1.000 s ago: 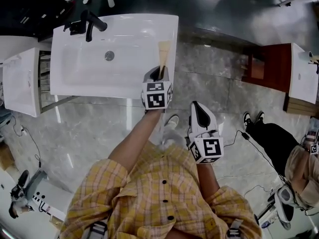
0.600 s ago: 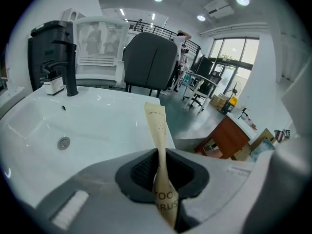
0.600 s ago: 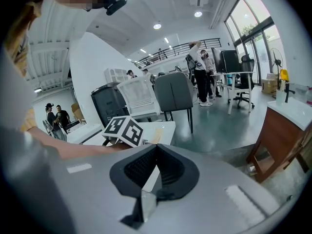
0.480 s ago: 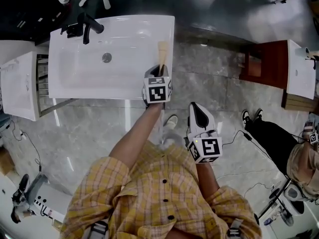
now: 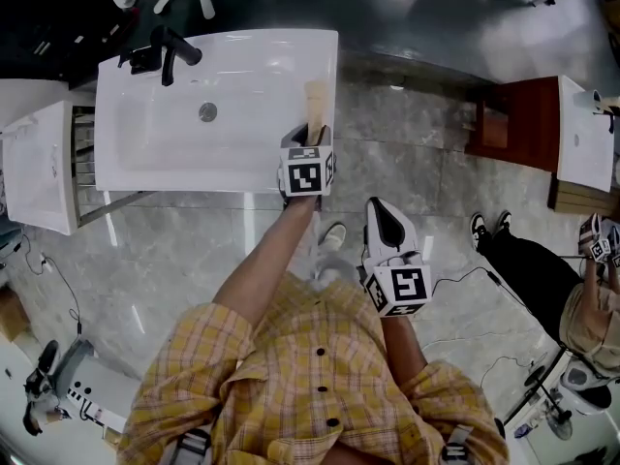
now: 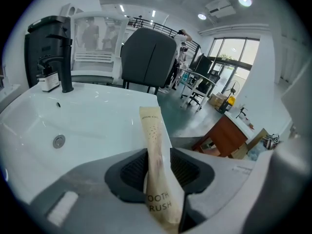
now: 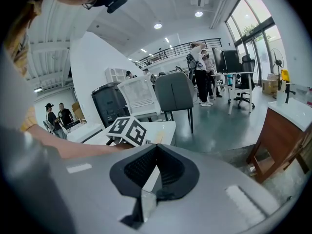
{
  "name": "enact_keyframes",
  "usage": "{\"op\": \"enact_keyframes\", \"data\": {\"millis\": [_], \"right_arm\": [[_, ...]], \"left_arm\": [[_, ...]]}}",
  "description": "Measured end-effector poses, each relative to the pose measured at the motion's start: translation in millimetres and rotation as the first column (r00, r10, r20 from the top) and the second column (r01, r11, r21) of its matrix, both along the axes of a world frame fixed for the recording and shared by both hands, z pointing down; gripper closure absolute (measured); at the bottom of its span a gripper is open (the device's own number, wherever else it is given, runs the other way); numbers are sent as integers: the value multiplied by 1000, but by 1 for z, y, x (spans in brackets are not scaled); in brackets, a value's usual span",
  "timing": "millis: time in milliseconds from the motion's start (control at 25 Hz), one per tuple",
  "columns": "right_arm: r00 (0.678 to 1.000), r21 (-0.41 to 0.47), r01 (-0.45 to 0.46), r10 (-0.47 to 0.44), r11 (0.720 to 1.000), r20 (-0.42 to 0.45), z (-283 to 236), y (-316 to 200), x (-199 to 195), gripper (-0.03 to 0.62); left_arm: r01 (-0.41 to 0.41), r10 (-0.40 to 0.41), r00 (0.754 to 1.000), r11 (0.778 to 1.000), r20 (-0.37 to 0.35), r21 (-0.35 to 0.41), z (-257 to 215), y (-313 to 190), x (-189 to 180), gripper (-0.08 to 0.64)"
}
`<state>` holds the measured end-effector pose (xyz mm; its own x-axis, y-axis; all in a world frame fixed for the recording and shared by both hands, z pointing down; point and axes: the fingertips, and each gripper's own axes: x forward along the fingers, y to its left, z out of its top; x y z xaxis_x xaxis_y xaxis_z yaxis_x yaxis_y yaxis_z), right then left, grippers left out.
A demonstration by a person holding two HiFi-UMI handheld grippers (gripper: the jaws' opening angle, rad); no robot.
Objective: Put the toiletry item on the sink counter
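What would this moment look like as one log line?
step: placing | left gripper: jaws just opening, toothbrush packet between them | place: over right edge of sink counter | right gripper: shut, empty

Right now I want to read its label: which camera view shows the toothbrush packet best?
The left gripper view: the toothbrush packet stands close and central, print legible. The head view shows only its small tan end; the right gripper view barely a sliver.
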<state>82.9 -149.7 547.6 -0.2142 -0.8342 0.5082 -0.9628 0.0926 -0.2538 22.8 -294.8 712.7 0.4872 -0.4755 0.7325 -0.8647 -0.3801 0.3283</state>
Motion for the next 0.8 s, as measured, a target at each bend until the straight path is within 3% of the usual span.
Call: {"op": "enact_keyframes", "data": {"millis": [360, 800], "right_arm": [[1000, 13, 12, -12, 1000, 2, -4, 1, -3, 592], [1000, 50, 24, -24, 998, -1, -16, 1, -6, 592]], "left_arm": [[-4, 4, 1000, 999, 1, 35, -9, -4, -7, 384], [22, -20, 1000, 996, -18, 87, -35, -8, -20, 380]]}}
